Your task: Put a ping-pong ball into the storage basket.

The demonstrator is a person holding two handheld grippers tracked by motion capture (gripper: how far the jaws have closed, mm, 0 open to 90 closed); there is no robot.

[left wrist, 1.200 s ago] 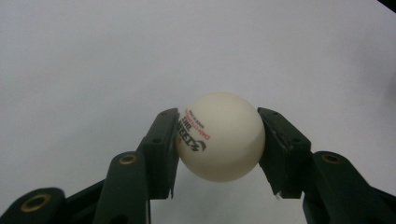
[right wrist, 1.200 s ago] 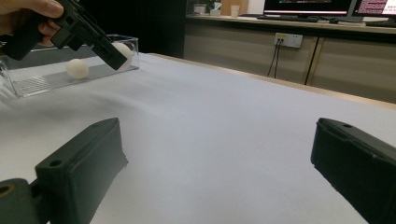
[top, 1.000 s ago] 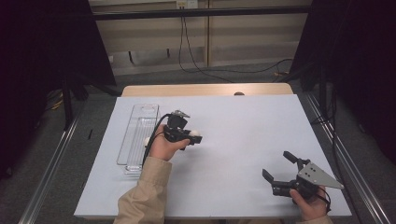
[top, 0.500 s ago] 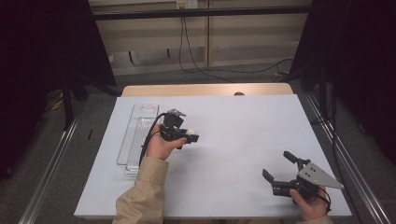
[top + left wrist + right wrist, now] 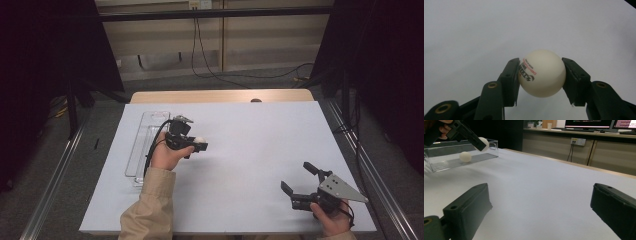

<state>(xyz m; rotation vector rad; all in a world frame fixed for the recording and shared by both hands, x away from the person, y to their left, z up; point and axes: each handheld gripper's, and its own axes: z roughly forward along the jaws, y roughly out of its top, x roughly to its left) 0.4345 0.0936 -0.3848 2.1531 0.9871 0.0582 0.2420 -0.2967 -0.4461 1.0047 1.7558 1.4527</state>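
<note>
Laboratory recording bay: white table (image 5: 260, 150), black curtains (image 5: 50, 50), monitors (image 5: 587, 123) on a bench, wall sockets (image 5: 577, 141).

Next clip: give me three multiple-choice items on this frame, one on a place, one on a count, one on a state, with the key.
1. Where is the clear tray?
A. at the table's left side
B. at the right edge
C. on the floor

2. How many white balls can be seen?
A. one
B. two
C. four

3. What state is the right tool in?
A. shut on a ball
B. open, holding nothing
C. shut on a cable

Key:
1 A: the high view shows the tray left of the left tool.
2 B: the right gripper view shows one ball in the tray and the held ball.
3 B: its jaws stand wide apart over the bare table.
</note>
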